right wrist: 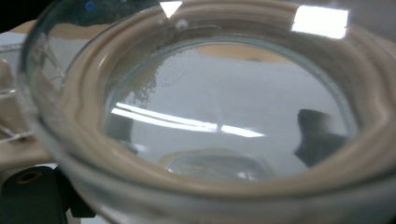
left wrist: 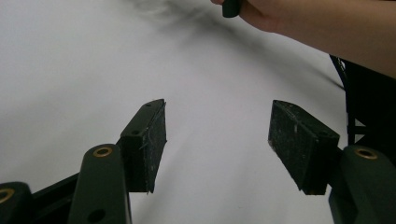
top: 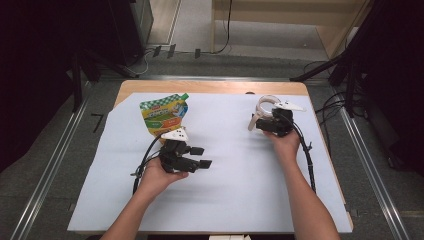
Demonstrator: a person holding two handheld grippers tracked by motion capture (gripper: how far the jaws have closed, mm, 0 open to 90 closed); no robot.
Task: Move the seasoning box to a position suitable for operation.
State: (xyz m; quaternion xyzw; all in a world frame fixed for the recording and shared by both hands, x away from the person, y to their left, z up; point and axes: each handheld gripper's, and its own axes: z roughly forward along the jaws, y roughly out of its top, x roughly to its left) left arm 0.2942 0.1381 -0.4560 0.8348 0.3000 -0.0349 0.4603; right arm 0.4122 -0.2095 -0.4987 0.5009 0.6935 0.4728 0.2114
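So the thing in play is a clear glass lid (right wrist: 224, 116) with a beige rubbery ring around it. In the right gripper view it's right up against the lens, and you can see water droplets on the glass plus a dark jaw tip showing through it on the right side. The high view shows it as a small pale ring (top: 266, 105) at the far right of the pale sheet (top: 235, 165), well to the right of the green-and-yellow spout pouch (top: 164, 115). The right gripper (top: 264, 122) looks clamped on the lid's rim, holding it tilted.

The left gripper (top: 201, 157) sits just in front of the pouch, not touching it. Its own view shows both black pads (left wrist: 149, 140) spread wide over bare sheet.
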